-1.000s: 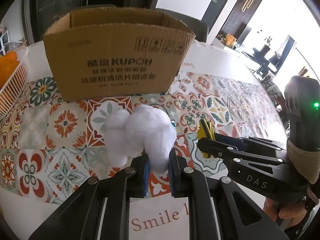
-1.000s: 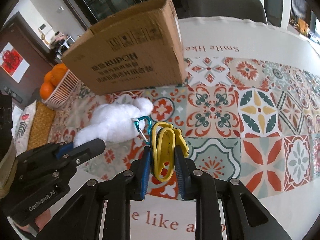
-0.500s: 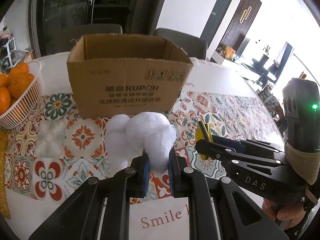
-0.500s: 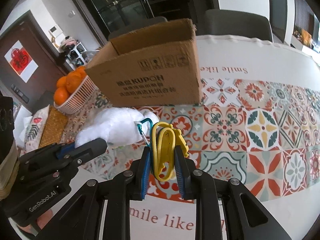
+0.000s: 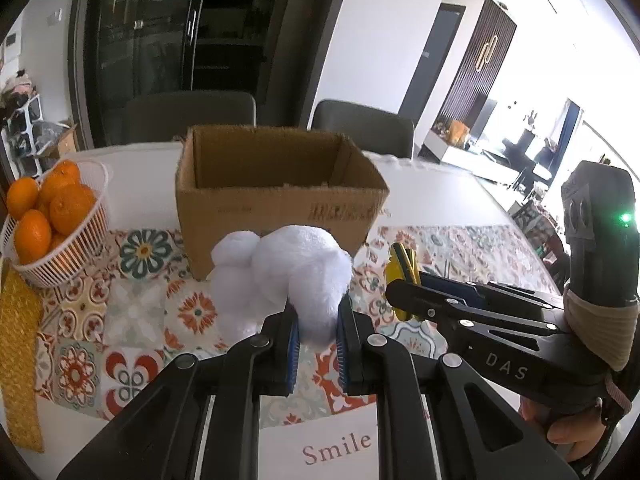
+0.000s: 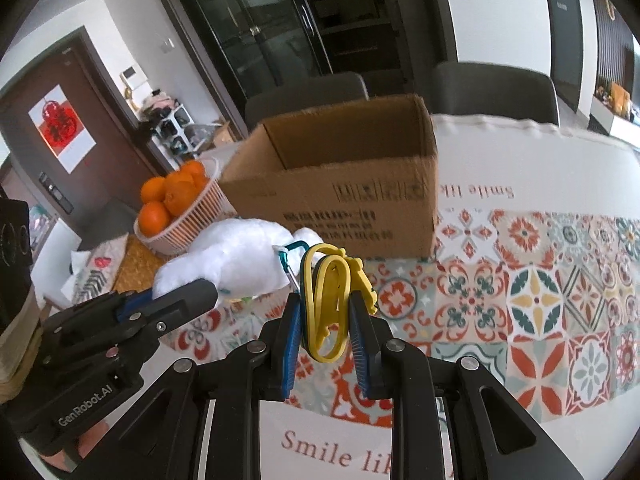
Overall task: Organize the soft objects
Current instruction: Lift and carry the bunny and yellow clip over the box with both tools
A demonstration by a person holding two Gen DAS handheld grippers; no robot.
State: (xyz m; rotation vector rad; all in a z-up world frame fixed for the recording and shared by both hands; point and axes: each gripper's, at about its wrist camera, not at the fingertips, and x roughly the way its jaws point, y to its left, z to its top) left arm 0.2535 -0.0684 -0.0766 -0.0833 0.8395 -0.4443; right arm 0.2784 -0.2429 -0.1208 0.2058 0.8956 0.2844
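The left gripper pinches a white plush; the right gripper pinches a yellow, seemingly rubbery toy. Both hang before the open box.

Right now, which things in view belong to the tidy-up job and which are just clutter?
Job:
- white plush, in left gripper
- yellow toy, in right gripper
- cardboard box

Lying about:
- basket of oranges
- patterned tablecloth
- chairs

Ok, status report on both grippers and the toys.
Left hand-held gripper shut on white plush. Right hand-held gripper shut on yellow toy. Cardboard box ahead, open, path clear.
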